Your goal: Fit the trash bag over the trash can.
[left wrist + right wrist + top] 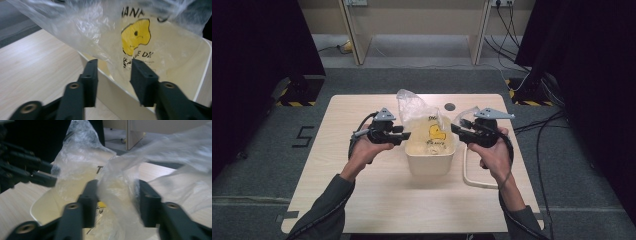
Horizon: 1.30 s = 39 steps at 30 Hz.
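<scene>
A cream plastic bin (pixel 430 165) stands mid-table with a clear plastic bag (pixel 417 112) in it; the bag bears a yellow print (pixel 438 132) and rises above the rim. My left gripper (pixel 404 136) is at the bin's left rim, the right gripper (pixel 454 129) at its right rim. In the left gripper view the open jaws of that gripper (pixel 113 70) straddle the bin wall (pixel 120 97) and the bag (pixel 82 27). In the right gripper view, the gripper (pixel 117 187) stands open with bag film (pixel 117 177) between its jaws, above the bin (pixel 45 207).
A white loop-shaped frame (pixel 469 175) lies on the table just right of the bin. A dark round hole (pixel 450 106) sits near the far edge. Cables (pixel 537 125) run over the floor at right, and black curtains flank both sides.
</scene>
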Available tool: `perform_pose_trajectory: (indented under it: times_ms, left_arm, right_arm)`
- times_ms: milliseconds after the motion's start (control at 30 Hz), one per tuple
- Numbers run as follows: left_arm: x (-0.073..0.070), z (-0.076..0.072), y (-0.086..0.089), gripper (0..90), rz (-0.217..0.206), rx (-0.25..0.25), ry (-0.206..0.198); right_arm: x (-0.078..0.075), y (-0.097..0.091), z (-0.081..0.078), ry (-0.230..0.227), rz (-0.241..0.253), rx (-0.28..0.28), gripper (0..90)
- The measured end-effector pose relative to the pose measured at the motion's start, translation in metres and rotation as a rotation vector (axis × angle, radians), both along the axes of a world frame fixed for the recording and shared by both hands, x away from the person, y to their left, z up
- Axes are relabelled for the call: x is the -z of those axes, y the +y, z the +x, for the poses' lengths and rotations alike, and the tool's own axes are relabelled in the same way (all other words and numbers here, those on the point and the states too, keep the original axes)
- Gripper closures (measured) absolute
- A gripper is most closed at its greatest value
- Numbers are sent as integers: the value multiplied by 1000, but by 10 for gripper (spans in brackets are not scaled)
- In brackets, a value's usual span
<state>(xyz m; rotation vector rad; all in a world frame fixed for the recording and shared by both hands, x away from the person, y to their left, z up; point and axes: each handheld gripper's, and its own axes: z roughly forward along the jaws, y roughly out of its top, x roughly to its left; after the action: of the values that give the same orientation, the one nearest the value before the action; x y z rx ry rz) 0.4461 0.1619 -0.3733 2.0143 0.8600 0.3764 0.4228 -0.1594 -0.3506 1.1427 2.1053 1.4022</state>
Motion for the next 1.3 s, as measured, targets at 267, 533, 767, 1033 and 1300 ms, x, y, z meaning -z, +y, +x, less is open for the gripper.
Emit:
perform_pose_trajectory:
  times_ms: [267,533,767,1033,1300]
  left_arm:
    - [-21,17,13,395,-79,-81,-72]
    - [-31,47,-16,364,-65,-74,-91]
    - [-29,67,-27,363,-81,-74,-84]
    - [-21,83,-41,517,-155,14,-50]
    - [-20,66,-22,893,-204,77,-15]
  right_arm:
    - [18,5,-4,10,-6,-75,754]
    - [17,10,-3,5,-14,-105,762]
    - [19,8,-2,12,-8,-107,761]
    - [21,13,-2,18,-10,-120,760]
    - [20,-1,-7,0,9,-95,796]
